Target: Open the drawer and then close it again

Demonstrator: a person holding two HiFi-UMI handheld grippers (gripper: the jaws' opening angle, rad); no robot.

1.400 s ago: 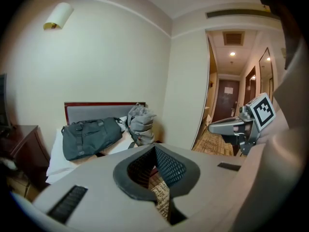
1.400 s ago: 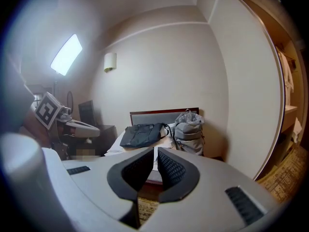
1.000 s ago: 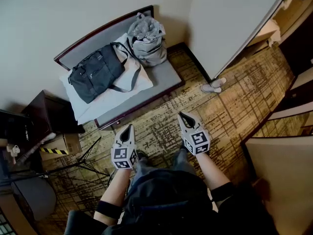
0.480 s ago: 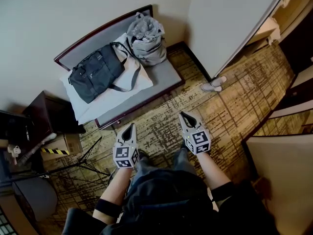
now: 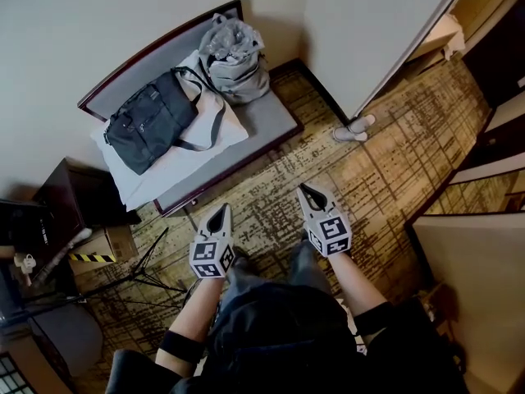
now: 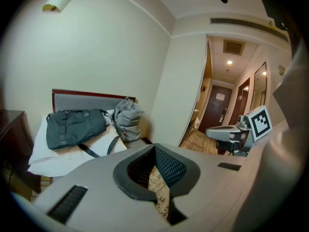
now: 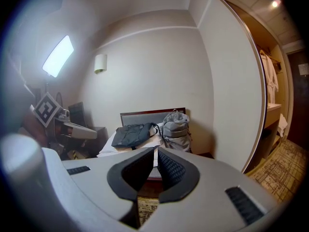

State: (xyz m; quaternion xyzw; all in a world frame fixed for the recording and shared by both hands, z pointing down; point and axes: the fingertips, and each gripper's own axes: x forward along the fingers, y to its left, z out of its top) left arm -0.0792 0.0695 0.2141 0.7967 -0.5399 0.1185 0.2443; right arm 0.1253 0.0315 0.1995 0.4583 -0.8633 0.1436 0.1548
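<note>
The left gripper (image 5: 219, 210) and the right gripper (image 5: 304, 190) each have their jaws pressed together on nothing, and they hover side by side, apart, over the patterned carpet (image 5: 394, 162) with tips toward the bench (image 5: 275, 121). The drawer cannot be made out in any view; 1 dark wooden cabinet (image 5: 78, 195) stands by the bench's left end, well apart from both grippers. Counted: 2 grippers, 1 bench, 1 white pillow (image 5: 176, 161) on it, and 2 bags, 1 dark duffel (image 5: 152, 117) on the pillow and 1 grey sack (image 5: 232, 52) beside it
</note>
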